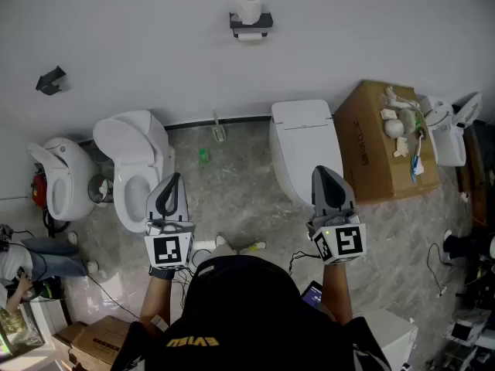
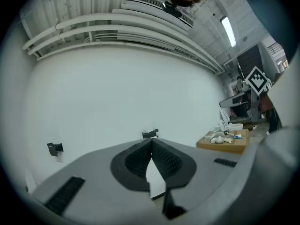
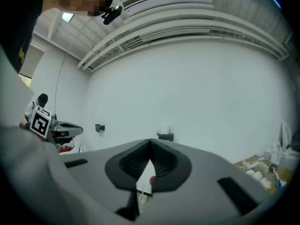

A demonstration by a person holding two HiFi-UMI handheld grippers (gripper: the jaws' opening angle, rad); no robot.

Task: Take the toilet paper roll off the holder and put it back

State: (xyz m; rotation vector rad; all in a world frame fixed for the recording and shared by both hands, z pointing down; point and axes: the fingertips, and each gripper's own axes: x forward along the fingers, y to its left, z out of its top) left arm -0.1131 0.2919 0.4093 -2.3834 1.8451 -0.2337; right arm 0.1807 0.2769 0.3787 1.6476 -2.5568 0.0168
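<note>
A white toilet paper roll [image 1: 249, 8] stands upright on top of a black wall holder [image 1: 251, 25], high on the white wall. The holder [image 2: 150, 134] shows small and far off in the left gripper view, and the holder [image 3: 165, 136] with the roll [image 3: 164, 128] above it shows in the right gripper view. My left gripper [image 1: 168, 188] and right gripper [image 1: 324, 178] are held low, near the person's body, well short of the wall. Both are shut with nothing between the tips.
Below the wall stand a white toilet with its lid up [image 1: 133, 161], a closed white toilet [image 1: 305, 144] and a cardboard box [image 1: 380, 142] with small items on top. Another black holder [image 1: 51, 80] hangs at the left. Marbled floor [image 1: 232, 199] lies between.
</note>
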